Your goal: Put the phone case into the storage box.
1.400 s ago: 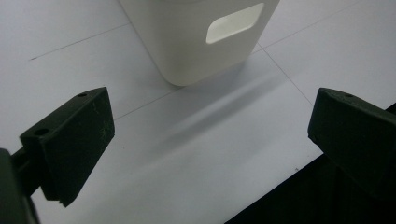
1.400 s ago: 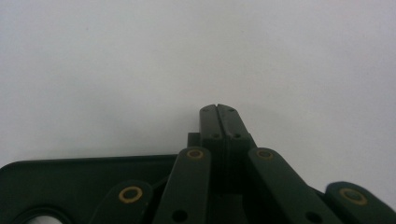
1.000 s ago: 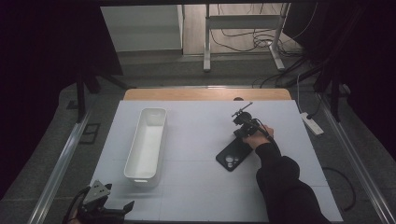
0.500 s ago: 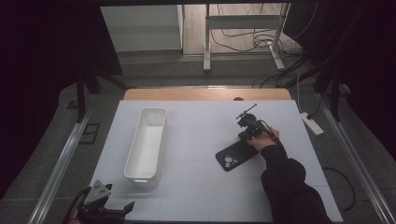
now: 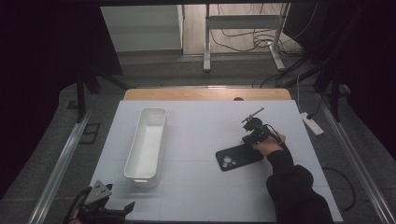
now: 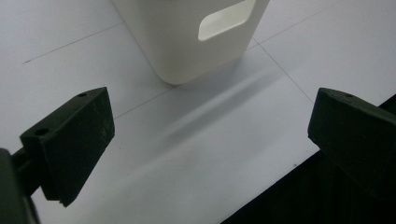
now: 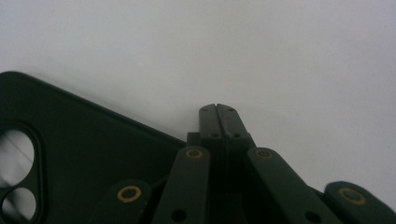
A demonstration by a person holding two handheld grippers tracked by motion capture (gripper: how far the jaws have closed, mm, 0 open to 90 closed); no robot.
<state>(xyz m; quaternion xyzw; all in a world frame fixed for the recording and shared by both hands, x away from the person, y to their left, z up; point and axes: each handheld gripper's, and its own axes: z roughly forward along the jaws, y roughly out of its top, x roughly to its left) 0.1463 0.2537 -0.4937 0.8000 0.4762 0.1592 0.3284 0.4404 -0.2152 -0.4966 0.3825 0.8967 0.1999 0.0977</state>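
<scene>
**Tongs shut at the edge of the phone case**

Tongs come first, nearest the person. The left gripper sits at the near left corner of the table, its jaws spread wide with nothing between them. Just beyond its jaws, in the left gripper view, stands the near end of the white bin, its handle slot facing the camera; bare table lies between jaws and bin.

Farther out and to the right, the right gripper is pressed down at the far right edge of the black phone case. Its jaws are closed tight against each other, tips together on the white surface just past the case's edge. Whether a sliver of the rim is caught between them I cannot tell; in the right gripper view the tips look empty and the case lies flat to their left, camera holes up.

The risk, as I judge it, is a missed pick. The case is thin, flat and slick, so closed tips will likely slide over or shove it along the table rather than lift it. If only the rim is nipped, the case may swing and drop on the way to the bin, which lies well to the left of these tongs.
</scene>
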